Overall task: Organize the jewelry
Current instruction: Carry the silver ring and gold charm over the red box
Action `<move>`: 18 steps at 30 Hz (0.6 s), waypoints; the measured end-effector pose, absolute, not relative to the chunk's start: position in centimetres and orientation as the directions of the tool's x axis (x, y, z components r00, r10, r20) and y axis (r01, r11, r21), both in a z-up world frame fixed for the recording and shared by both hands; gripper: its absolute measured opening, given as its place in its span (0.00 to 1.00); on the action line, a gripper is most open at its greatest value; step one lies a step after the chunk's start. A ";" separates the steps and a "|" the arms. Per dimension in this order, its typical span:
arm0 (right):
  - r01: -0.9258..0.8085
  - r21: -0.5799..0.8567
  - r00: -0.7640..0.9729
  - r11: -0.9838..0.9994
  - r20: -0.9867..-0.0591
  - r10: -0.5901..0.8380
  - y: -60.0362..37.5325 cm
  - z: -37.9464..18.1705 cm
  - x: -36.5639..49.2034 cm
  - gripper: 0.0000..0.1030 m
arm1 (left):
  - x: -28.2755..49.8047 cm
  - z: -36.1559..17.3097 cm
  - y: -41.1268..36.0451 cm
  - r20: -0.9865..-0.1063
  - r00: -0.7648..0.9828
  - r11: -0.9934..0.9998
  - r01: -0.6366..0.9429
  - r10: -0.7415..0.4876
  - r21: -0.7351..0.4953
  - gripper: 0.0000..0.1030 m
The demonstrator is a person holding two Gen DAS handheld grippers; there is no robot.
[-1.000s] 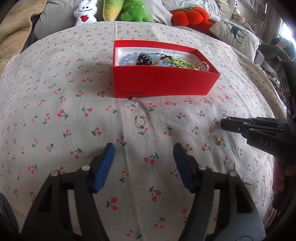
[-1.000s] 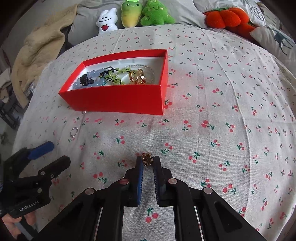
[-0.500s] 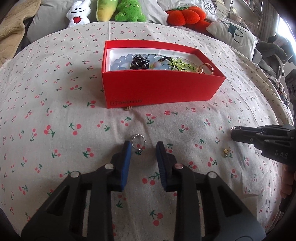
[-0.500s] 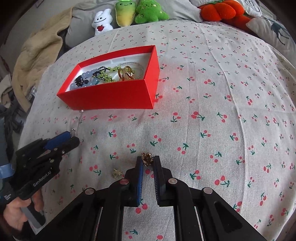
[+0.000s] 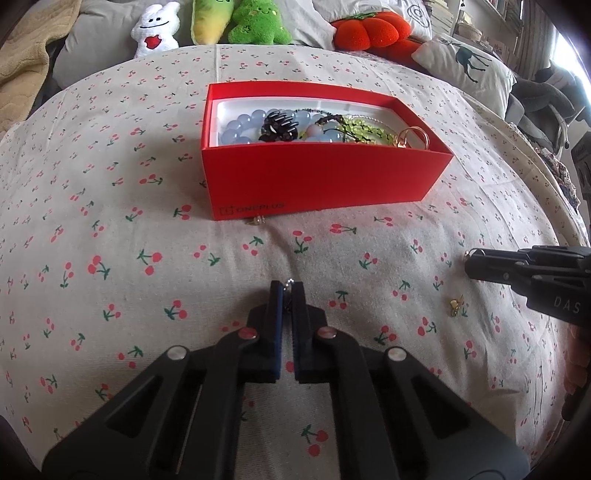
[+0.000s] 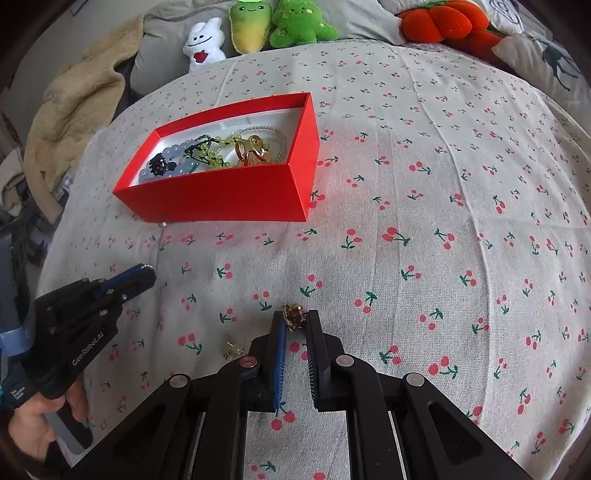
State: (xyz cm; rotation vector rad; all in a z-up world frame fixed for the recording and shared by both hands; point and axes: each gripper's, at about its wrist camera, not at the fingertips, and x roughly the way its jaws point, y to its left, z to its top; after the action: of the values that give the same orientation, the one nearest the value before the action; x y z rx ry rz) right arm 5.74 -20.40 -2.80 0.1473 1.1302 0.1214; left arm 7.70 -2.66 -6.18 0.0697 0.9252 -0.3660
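Note:
A red box (image 5: 325, 181) (image 6: 221, 195) on the cherry-print cloth holds beaded bracelets (image 5: 255, 125) and gold rings (image 6: 253, 151). My left gripper (image 5: 287, 290) is shut on a small silver ring (image 5: 289, 283), just above the cloth in front of the box; it also shows in the right wrist view (image 6: 146, 273). My right gripper (image 6: 294, 319) is shut on a gold earring (image 6: 293, 316); it also shows in the left wrist view (image 5: 471, 258). A loose gold piece (image 5: 456, 304) (image 6: 231, 349) lies on the cloth between the grippers. Another small gold piece (image 5: 256, 220) (image 6: 163, 223) lies against the box's front wall.
Plush toys (image 5: 255, 22) (image 6: 277, 26) and an orange pumpkin cushion (image 5: 365, 29) line the far edge. A beige blanket (image 6: 74, 110) is heaped at the far left. A deer-print pillow (image 5: 465, 62) lies at the far right.
My left gripper closed from wide open onto the silver ring on the cloth. My right gripper kept hold of the gold earring and lifted back from the box.

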 end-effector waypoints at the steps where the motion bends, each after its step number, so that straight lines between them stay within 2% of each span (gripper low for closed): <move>1: -0.019 0.181 0.422 0.983 -0.890 0.171 -20.5 -2.7 5.7 0.10 | 7.6 -6.1 -2.7 -0.791 0.546 0.936 0.340 -0.277 -0.093 0.04; 18: 0.000 0.239 0.462 0.971 -0.861 0.212 -21.8 -0.7 6.0 0.09 | 6.6 -4.1 -3.0 -0.787 0.543 0.930 0.353 -0.294 -0.104 0.03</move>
State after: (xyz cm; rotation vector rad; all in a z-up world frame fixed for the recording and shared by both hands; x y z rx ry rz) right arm 6.04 -21.82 -0.66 0.2168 1.0855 0.1313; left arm 6.57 -2.99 -4.11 0.0702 0.9202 -0.3847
